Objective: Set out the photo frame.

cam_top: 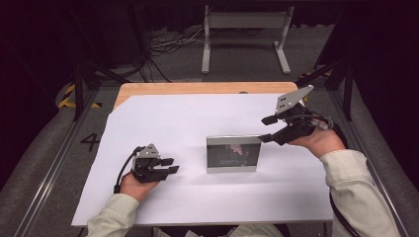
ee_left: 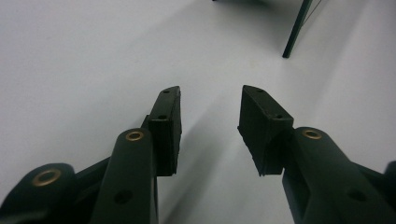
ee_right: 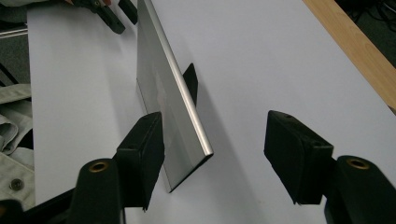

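A silver-edged picture frame (cam_top: 233, 154) stands upright near the middle of the white sheet (cam_top: 163, 118) that covers the wooden table (cam_top: 197, 88), its dark front facing the person and a black easel prop (ee_right: 190, 80) bracing it from behind. It looks stiff and fairly light, with a smooth metal rim and probably a glazed front, so it is likely slippery to the pads and apt to tip or crack if knocked; the safest hold would seem to be across its thin side edge or top rim, pinching front and back together, well clear of the prop. The right hand-held gripper (cam_top: 267, 129) hangs just off the frame's right end with its jaws spread wide; in the right gripper view the near edge of the frame lies just beside the left pad (ee_right: 142, 151), not between the two, and nothing is clamped. The left hand-held gripper (cam_top: 171, 165) rests on the sheet to the left of the frame, apart from it, jaws likewise parted and empty, with bare white paper between its pads (ee_left: 167, 126). Little stands in the way: the sheet around the frame is bare, and only the prop behind could catch a jaw. Beyond the table, a grey metal stand (cam_top: 245, 37) and loose cables (cam_top: 168, 44) sit on the floor, well apart.
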Action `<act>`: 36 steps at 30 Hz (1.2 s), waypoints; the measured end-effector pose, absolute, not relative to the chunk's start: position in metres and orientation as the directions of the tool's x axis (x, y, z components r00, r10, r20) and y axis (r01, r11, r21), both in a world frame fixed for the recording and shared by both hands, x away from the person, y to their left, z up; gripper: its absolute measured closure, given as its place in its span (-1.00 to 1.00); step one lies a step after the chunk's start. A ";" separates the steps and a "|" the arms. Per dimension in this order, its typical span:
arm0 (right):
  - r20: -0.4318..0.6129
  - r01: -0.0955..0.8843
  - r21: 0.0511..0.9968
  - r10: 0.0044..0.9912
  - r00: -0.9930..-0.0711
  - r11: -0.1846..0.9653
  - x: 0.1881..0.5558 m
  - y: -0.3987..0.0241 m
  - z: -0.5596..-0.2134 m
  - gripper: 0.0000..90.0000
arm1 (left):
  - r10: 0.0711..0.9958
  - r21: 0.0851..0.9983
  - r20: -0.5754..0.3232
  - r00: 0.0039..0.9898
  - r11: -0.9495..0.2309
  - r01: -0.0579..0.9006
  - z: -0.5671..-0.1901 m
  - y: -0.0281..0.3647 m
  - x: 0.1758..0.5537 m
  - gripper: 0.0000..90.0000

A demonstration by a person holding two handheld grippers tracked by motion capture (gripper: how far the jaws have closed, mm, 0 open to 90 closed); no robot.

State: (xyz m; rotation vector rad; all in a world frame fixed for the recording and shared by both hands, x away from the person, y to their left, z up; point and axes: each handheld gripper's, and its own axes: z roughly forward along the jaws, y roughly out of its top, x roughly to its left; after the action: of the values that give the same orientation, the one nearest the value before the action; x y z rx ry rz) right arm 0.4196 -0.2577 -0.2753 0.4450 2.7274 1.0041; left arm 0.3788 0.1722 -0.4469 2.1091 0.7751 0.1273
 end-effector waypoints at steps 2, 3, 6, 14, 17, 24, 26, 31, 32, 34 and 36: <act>-0.084 0.216 0.660 0.357 -0.930 0.719 0.419 -0.263 -0.275 -0.17 | 0.571 0.761 -0.181 0.801 -0.434 0.482 -0.447 0.172 0.379 0.32; -0.082 0.223 0.662 0.365 -0.927 0.715 0.418 -0.266 -0.275 -0.17 | 0.571 0.761 -0.183 0.800 -0.433 0.483 -0.447 0.172 0.379 0.32; -0.075 0.238 0.667 0.382 -0.921 0.706 0.417 -0.274 -0.278 -0.17 | 0.572 0.761 -0.183 0.799 -0.432 0.484 -0.447 0.173 0.379 0.32; -0.056 0.286 0.673 0.433 -0.900 0.682 0.412 -0.298 -0.288 -0.17 | 0.576 0.762 -0.178 0.798 -0.433 0.482 -0.447 0.172 0.379 0.31; -0.048 0.305 0.676 0.453 -0.890 0.671 0.410 -0.307 -0.292 -0.17 | 0.577 0.761 -0.179 0.797 -0.432 0.484 -0.447 0.172 0.379 0.31; -0.031 0.353 0.674 0.501 -0.865 0.650 0.407 -0.326 -0.306 -0.18 | 0.585 0.762 -0.172 0.792 -0.430 0.483 -0.447 0.173 0.379 0.31; -0.026 0.362 0.674 0.510 -0.860 0.644 0.406 -0.329 -0.309 -0.18 | 0.590 0.763 -0.175 0.789 -0.425 0.487 -0.447 0.173 0.379 0.31; -0.001 0.407 0.675 0.553 -0.833 0.615 0.405 -0.344 -0.321 -0.18 | 0.589 0.763 -0.174 0.789 -0.426 0.487 -0.447 0.174 0.379 0.31; 0.004 0.415 0.674 0.559 -0.829 0.611 0.406 -0.346 -0.324 -0.18 | 0.590 0.763 -0.174 0.789 -0.426 0.486 -0.447 0.174 0.379 0.31; 0.010 0.429 0.669 0.569 -0.822 0.607 0.405 -0.349 -0.329 -0.18 | 0.590 0.764 -0.171 0.789 -0.427 0.485 -0.447 0.174 0.379 0.31; 0.013 0.434 0.668 0.574 -0.819 0.604 0.405 -0.351 -0.331 -0.18 | 0.590 0.765 -0.170 0.789 -0.426 0.484 -0.447 0.174 0.380 0.31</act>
State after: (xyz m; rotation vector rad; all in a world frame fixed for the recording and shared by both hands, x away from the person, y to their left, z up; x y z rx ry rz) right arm 0.4055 -0.3507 -0.3313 0.8359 2.6273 1.0126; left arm 0.3796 0.1739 -0.4465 2.1005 0.7955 0.1542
